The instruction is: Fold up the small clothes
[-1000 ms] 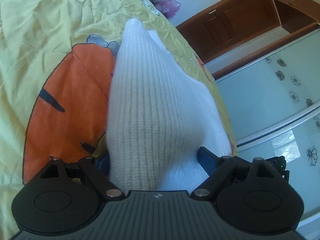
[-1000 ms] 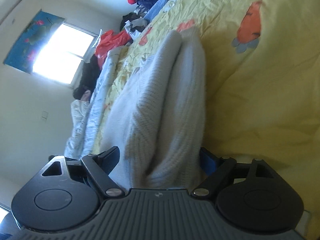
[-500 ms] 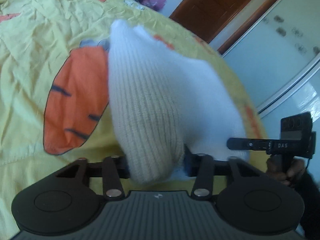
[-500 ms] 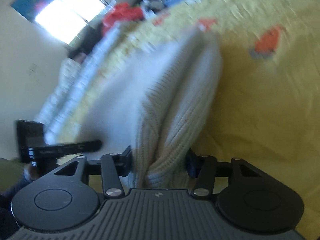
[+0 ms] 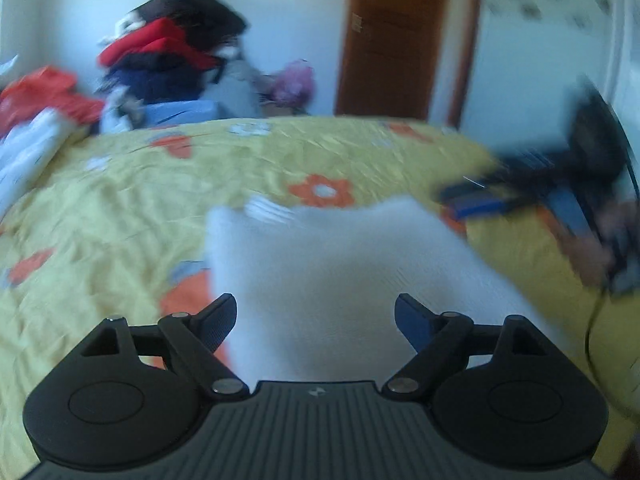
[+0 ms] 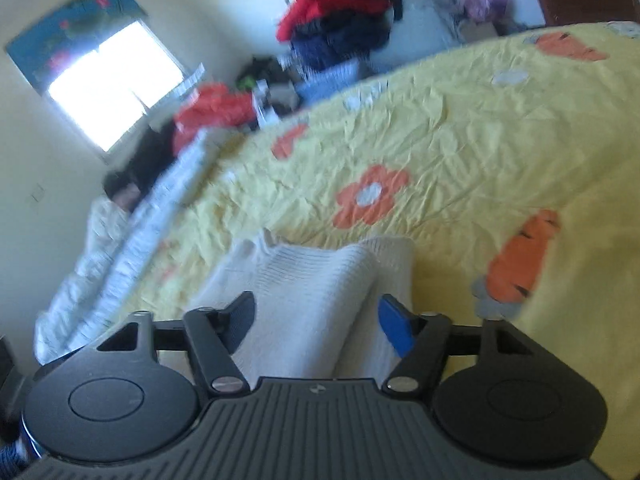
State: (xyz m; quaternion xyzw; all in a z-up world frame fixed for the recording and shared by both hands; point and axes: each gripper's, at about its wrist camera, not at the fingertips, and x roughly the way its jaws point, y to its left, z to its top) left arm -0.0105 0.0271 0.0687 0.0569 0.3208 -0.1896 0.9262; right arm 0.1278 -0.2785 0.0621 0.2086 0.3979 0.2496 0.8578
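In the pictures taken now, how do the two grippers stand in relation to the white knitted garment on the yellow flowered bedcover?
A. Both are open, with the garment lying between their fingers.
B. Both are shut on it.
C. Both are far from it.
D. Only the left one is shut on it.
A: the left gripper and the right gripper both have fingers spread wide, with the white knitted garment lying loose between them on the yellow flowered bedcover.

sweater (image 5: 340,276) lies on the bed (image 5: 120,216) | left tongs (image 5: 316,316) over its near edge | right tongs (image 6: 316,316) likewise | clothes pile (image 5: 168,56) behind the bed | door (image 5: 396,36) right of the pile
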